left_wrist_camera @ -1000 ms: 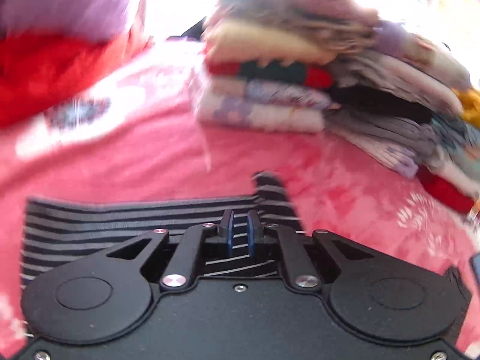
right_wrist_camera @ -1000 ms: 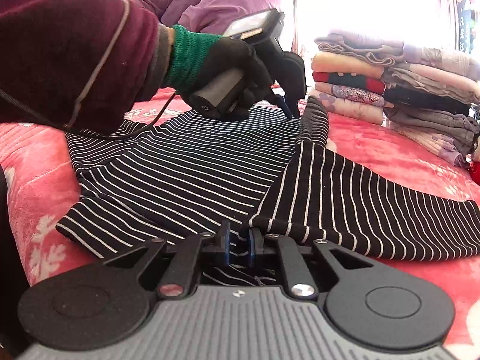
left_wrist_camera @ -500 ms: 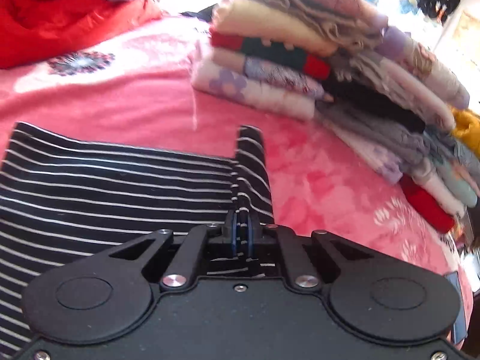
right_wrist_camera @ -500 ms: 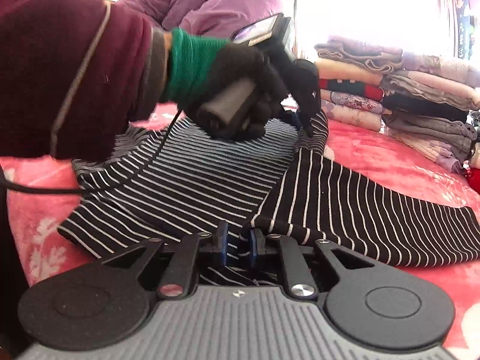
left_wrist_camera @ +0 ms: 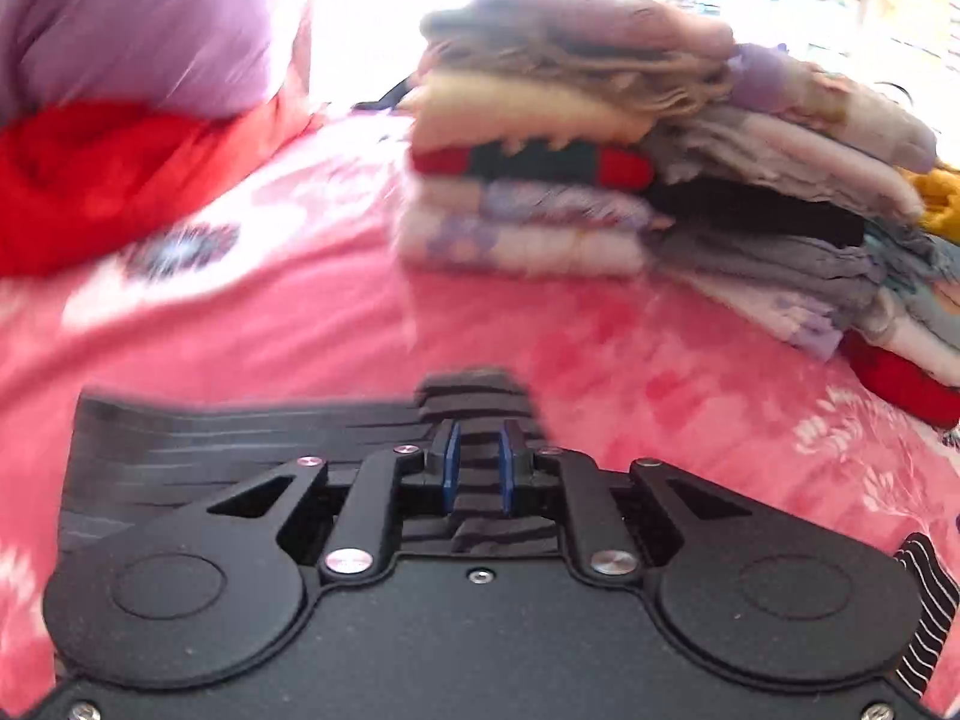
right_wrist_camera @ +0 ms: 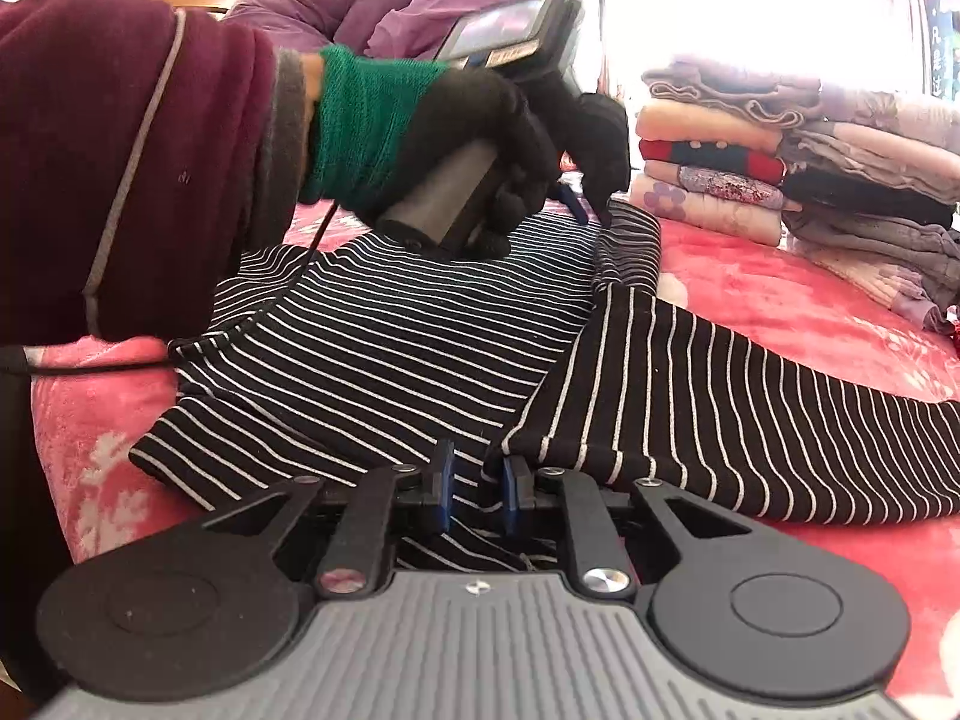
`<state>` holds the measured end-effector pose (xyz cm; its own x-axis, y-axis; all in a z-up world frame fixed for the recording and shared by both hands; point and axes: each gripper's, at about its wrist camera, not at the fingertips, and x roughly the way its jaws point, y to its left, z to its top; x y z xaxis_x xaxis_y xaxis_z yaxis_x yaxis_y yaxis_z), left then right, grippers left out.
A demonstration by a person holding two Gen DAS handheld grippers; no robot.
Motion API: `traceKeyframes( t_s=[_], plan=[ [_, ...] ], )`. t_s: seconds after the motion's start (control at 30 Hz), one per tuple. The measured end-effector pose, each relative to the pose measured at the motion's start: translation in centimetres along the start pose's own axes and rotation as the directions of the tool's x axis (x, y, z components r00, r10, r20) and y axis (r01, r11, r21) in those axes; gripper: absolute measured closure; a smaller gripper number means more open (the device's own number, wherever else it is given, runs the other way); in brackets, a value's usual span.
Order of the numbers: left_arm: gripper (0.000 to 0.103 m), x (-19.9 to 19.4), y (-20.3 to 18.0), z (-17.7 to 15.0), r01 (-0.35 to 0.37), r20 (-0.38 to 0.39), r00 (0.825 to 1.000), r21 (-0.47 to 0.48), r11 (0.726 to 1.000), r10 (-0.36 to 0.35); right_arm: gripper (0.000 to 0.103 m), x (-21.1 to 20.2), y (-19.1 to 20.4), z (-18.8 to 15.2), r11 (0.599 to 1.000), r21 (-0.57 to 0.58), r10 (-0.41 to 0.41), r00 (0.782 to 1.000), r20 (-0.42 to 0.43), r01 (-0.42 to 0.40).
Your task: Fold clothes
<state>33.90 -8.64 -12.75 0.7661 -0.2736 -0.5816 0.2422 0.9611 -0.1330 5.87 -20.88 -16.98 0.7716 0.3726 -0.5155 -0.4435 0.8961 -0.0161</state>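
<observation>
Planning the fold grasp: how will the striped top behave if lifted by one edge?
Likely floppy: striped top drapes flat on the blanket and bunches at its far fold. Probably light, thin knit. Likely drags, not slides, on fuzzy blanket.

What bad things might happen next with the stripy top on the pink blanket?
1. The far edge of the stripy top is bunched between the left tongs. If they lift now, that bunch may drag and crease the fold.
2. The right tongs stand a little apart at the near hem, so the cloth may slip out.
3. The long sleeve trails sideways toward the pile of folded clothes and may get pulled crooked.
</observation>
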Motion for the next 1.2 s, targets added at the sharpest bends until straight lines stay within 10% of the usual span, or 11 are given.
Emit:
traceKeyframes(
  t_s=[0.17, 0.3, 0.5, 0.67, 0.83, 0.97, 1.1, 1.2],
  plan=[
    [0.086, 5.9, -0.2, 0.3, -0.063, -0.142, 0.987, 0.05, 0.997, 0.069, 0.083, 0.1, 0.0, -0.1, 1.0, -0.008, -0.001, 1.0, 0.001, 0.001],
    [0.083, 5.5, 2.3, 1.4, -0.03, -0.137, 0.991, -0.169, 0.985, 0.006, 0.083, 0.4, 0.3, -0.1, 1.0, -0.02, -0.008, 1.0, -0.002, 0.008],
    [0.068, 1.1, -3.9, 3.1, 0.148, -0.157, 0.977, 0.007, 0.989, -0.145, 0.082, 0.2, 0.5, -0.3, 1.0, -0.029, -0.007, 1.0, 0.0, 0.007],
    [0.058, -1.9, -15.4, 2.3, 0.468, -0.321, 0.867, 0.26, 0.845, -0.381, 0.08, 0.2, 0.8, -0.4, 0.999, -0.046, -0.013, 1.0, 0.0, 0.013],
    [0.058, -3.6, -26.1, -2.4, 0.616, -0.497, 0.778, 0.479, 0.625, -0.385, 0.08, 0.3, 0.9, -0.6, 0.998, -0.064, -0.022, 1.0, 0.007, 0.023],
    [0.058, -2.9, -30.4, -6.3, 0.628, -0.573, 0.763, 0.546, 0.555, -0.3, 0.079, 0.1, 1.1, -0.7, 0.997, -0.075, -0.025, 1.0, 0.012, 0.026],
    [0.057, -1.8, -32.6, -9.0, 0.541, -0.538, 0.824, 0.65, 0.534, -0.18, 0.079, 0.0, 1.0, -0.8, 0.997, -0.079, -0.02, 1.0, 0.013, 0.021],
    [0.092, -1.8, -32.4, -9.1, 0.514, -0.509, 0.842, 0.663, 0.544, -0.176, 0.078, -0.1, 1.0, -0.9, 0.996, -0.084, -0.017, 1.0, 0.013, 0.018]
  ],
)
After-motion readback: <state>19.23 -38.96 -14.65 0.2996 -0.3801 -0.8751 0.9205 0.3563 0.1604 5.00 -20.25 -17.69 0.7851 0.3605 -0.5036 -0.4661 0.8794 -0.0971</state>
